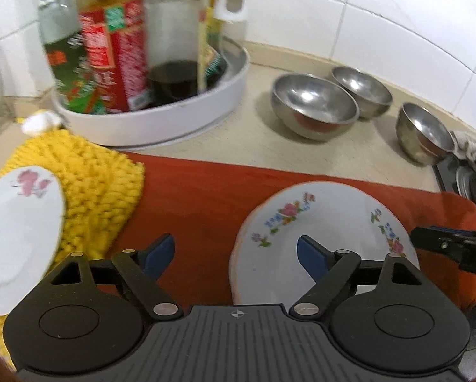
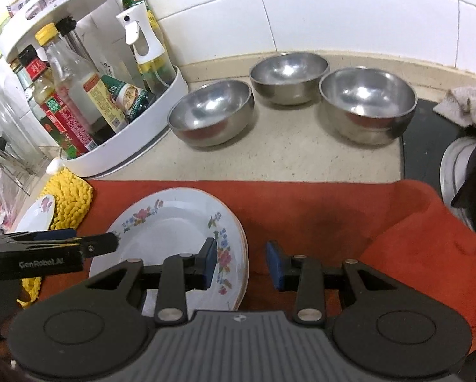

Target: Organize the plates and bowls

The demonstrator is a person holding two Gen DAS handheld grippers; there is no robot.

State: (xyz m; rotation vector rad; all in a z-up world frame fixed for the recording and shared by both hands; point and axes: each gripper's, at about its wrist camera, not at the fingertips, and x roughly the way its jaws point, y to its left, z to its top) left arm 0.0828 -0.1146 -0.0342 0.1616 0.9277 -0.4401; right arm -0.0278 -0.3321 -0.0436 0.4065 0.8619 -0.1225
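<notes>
Both hand-held grippers, left (image 1: 234, 254) and right (image 2: 241, 262), hung open and empty over the stacked white flowered china plates (image 2: 171, 248), apparently already gathered on the red cloth (image 2: 317, 216).

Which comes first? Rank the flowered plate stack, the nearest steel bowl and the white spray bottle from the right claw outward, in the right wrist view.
1. Flowered plate stack, on the red cloth, its rim between the right claw fingers.
2. Nearest steel bowl, left one of three, on the counter beyond the cloth.
3. White spray bottle, in the white rack by the tiled wall.
</notes>
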